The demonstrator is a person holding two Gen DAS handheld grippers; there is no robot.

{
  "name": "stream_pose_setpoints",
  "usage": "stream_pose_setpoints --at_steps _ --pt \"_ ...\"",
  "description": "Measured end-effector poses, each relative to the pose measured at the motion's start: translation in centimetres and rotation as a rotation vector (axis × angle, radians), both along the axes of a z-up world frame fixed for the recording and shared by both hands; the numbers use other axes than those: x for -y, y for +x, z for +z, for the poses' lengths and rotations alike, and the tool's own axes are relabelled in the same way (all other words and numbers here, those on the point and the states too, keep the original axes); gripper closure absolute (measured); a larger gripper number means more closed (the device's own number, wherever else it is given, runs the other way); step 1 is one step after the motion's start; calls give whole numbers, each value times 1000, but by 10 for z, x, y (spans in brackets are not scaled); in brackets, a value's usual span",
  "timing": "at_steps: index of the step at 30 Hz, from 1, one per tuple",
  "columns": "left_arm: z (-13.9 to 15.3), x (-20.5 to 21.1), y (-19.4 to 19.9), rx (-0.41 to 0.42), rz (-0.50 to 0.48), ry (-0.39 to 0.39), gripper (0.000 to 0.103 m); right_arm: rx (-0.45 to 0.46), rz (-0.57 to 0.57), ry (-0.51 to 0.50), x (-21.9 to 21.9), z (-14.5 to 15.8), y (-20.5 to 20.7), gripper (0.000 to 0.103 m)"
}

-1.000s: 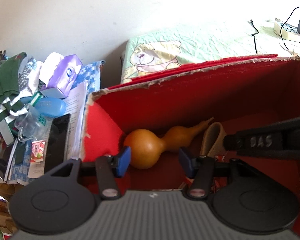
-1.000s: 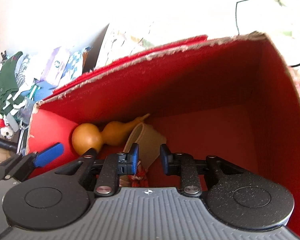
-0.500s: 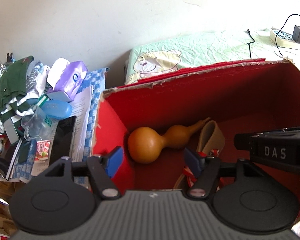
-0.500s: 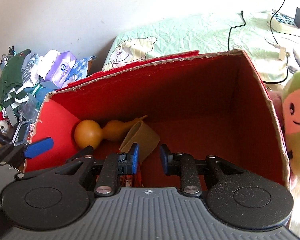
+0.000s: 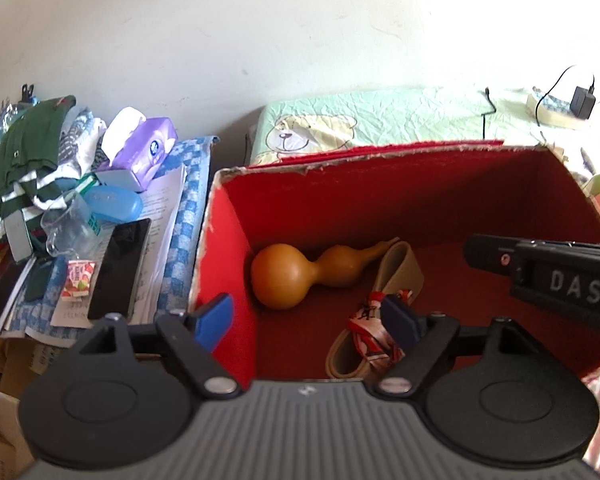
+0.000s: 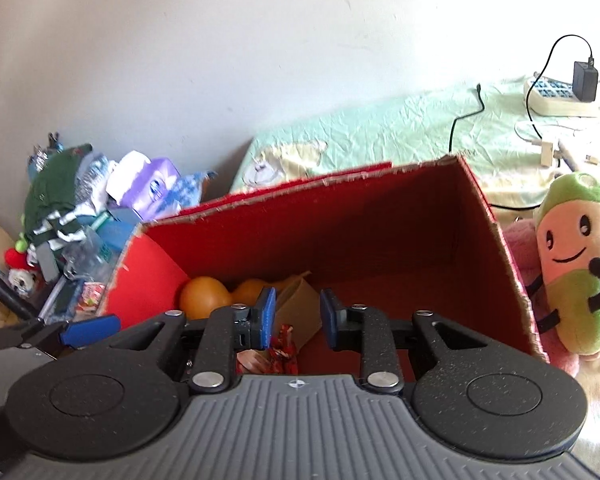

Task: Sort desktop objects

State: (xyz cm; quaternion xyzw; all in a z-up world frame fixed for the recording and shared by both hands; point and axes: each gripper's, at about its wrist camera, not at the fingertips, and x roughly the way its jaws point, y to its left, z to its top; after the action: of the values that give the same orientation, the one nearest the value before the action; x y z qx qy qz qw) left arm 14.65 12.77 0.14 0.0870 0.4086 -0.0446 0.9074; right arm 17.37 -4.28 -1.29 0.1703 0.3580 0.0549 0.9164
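Observation:
A red-lined cardboard box (image 5: pixel 420 184) (image 6: pixel 340 232) stands open below both grippers. On its floor lie an orange gourd (image 5: pixel 288 276) (image 6: pixel 202 298), a tan looped strap (image 5: pixel 400 264) (image 6: pixel 296 304) and a red-and-white knotted ribbon (image 5: pixel 370 328) (image 6: pixel 284 350). My left gripper (image 5: pixel 306 320) hangs open wide above the box's left wall, holding nothing. My right gripper (image 6: pixel 297 318) is open over the box with a narrower gap and nothing between its blue pads (image 6: pixel 266 316). Its black body (image 5: pixel 540 276) shows at the right of the left wrist view.
Left of the box a cluttered stand holds a black phone (image 5: pixel 120 268), a purple tissue pack (image 5: pixel 148 152), a blue case (image 5: pixel 114 204) and green clothes (image 5: pixel 24 160). Behind lies a green bedsheet (image 6: pixel 380 132) with a power strip (image 6: pixel 560 96). A plush toy (image 6: pixel 572 272) leans at the box's right.
Both grippers have risen up and back from inside the box, so its rim and surroundings now show. The left gripper's fingers have spread wider. The box contents have not moved.

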Motion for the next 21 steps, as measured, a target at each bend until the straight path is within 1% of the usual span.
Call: stream_pose_setpoints --at_steps 2,5,9,12,16,21 --pt "5 -3 -6 9 4 -21 11 11 3 21 1 4 -6 75" --pt "11 -4 -19 36 9 -25 10 24 17 49 3 10 -15 74" --pt "18 -5 -34 54 34 -22 4 33 46 76 15 15 -22 74" --pt "21 -8 -43 45 64 -36 4 30 77 103 20 18 -28 74" --pt "23 -9 -57 33 107 -57 4 37 120 114 18 22 -35 73" --pt "22 -2 -69 -1 150 -85 4 56 168 123 30 28 -58 66"
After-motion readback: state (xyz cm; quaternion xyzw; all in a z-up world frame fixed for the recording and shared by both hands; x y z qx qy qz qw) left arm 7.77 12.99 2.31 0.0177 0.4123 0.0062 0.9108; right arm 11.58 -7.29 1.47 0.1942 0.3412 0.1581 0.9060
